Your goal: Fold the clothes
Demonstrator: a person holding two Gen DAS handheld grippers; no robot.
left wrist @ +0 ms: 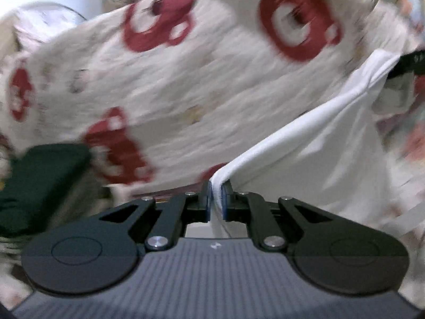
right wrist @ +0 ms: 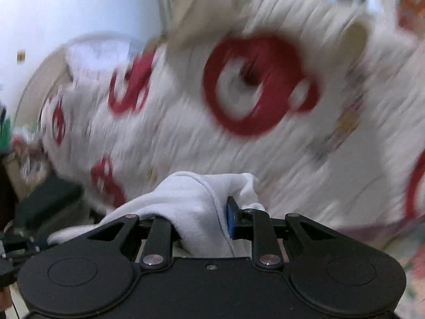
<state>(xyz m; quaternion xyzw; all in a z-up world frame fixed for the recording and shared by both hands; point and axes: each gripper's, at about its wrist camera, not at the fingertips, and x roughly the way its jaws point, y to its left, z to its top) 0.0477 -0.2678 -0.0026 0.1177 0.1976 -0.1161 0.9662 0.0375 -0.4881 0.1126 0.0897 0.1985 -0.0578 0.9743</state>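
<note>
A white garment [left wrist: 332, 138] hangs stretched between both grippers above the bed. In the left wrist view my left gripper [left wrist: 217, 199] is shut on a thin hem of it, and the cloth runs up and to the right to a black gripper part [left wrist: 410, 62] at the frame's edge. In the right wrist view the white garment [right wrist: 194, 202] is bunched thick between the jaws of my right gripper [right wrist: 204, 212]. It covers the left finger, and the blue pad of the right finger [right wrist: 230, 219] presses against the fold. Both views are blurred.
Below lies a cream bedspread [left wrist: 212, 93] printed with large red bear shapes [right wrist: 255, 85]. A dark green folded item [left wrist: 39, 180] sits at the left, also seen as a dark shape [right wrist: 47, 202]. A pale wall [right wrist: 79, 5] and a bright window stand behind.
</note>
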